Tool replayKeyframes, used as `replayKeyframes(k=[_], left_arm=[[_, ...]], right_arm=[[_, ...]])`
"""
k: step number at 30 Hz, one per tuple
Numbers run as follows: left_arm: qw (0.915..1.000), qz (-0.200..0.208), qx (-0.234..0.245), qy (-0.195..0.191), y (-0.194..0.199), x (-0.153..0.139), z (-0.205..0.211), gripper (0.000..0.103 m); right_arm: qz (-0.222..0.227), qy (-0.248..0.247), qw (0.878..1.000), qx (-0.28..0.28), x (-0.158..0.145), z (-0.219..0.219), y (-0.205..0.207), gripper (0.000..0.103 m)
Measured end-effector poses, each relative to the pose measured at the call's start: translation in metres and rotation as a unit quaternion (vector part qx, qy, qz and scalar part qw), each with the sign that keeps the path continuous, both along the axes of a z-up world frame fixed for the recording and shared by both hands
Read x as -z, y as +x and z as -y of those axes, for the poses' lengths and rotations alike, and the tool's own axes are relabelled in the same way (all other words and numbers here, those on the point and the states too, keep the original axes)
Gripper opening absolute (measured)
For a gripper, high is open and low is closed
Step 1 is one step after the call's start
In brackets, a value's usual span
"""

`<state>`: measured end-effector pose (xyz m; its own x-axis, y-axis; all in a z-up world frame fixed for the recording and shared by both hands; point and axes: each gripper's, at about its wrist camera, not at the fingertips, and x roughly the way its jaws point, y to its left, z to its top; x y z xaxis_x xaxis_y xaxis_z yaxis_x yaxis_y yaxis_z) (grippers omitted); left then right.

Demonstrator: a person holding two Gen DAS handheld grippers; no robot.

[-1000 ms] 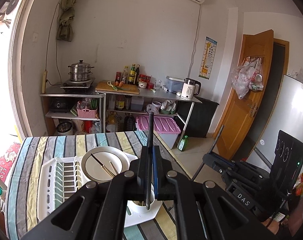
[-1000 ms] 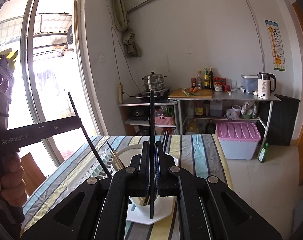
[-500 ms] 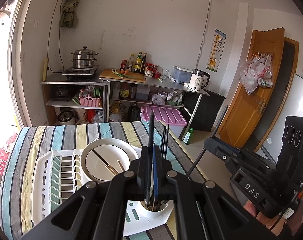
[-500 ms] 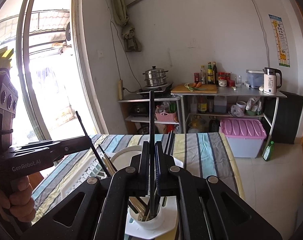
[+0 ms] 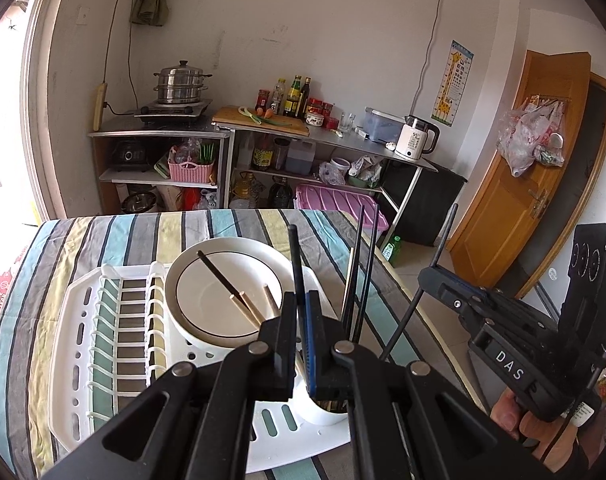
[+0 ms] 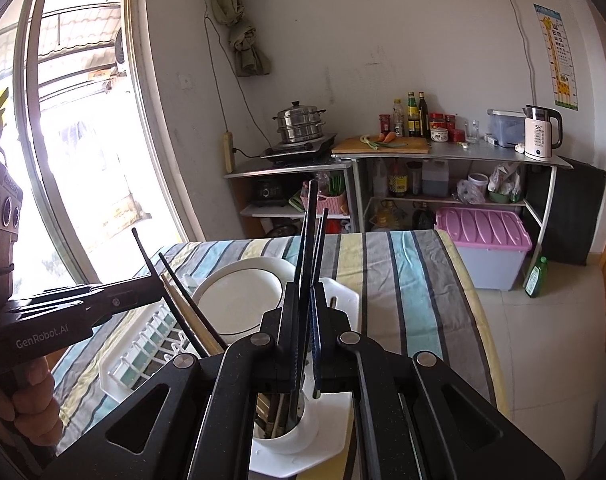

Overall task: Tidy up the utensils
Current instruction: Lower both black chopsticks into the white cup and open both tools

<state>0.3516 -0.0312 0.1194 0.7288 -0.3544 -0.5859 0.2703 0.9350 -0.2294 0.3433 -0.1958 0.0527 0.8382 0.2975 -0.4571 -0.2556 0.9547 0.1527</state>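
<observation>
Nearest in the left wrist view, the left gripper [image 5: 301, 312] is clamped narrow on one black chopstick [image 5: 296, 264], which stands upright with its lower end reaching down toward the white utensil cup [image 5: 323, 410] at 6 o'clock. The right gripper [image 6: 307, 308] likewise pinches a single black chopstick [image 6: 310, 232] above the same cup [image 6: 287, 438], where several sticks already stand. The left view counts two more black chopsticks [image 5: 363, 276] and a pale one [image 5: 349, 280] leaning out of the cup toward 1 o'clock.

Just beyond, one white plate [image 5: 227, 294] leans in the white drying rack [image 5: 103, 344], carrying one dark chopstick [image 5: 219, 276] and two wooden ones [image 5: 249, 308]. The rack sits on a table under a striped cloth [image 5: 143, 236].

Farther off, at 12 o'clock, steel shelving [image 5: 159, 136] stands against a white wall, bearing one stacked steamer pot [image 5: 181, 84], a cutting board [image 5: 263, 120], a cluster of bottles and one white kettle [image 5: 415, 142]; a pink-lidded bin [image 5: 335, 204] sits on the floor.

Only the left view shows the wooden door [image 5: 535, 168] at 2 o'clock. Only the right view shows the bright window [image 6: 63, 140] at 9 o'clock and a person's hand [image 6: 35, 408] gripping the left tool's handle.
</observation>
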Motion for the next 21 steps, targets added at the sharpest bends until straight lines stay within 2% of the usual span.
replayKeyframes(k=[15,19,21], left_arm=[[0.9995,0.017,-0.017,0.019,-0.001,0.003,0.0,0.005],[0.9994,0.015,-0.019,0.024,-0.004,0.005,0.0,0.007],[0.9994,0.014,-0.02,0.024,-0.007,0.006,-0.001,0.009]], right_arm=[[-0.018,-0.001,1.0,-0.003,0.004,0.003,0.007,0.006],[-0.012,0.0,1.0,-0.006,0.002,0.004,0.001,0.016],[-0.008,-0.002,1.0,-0.007,0.002,0.003,-0.004,0.017]])
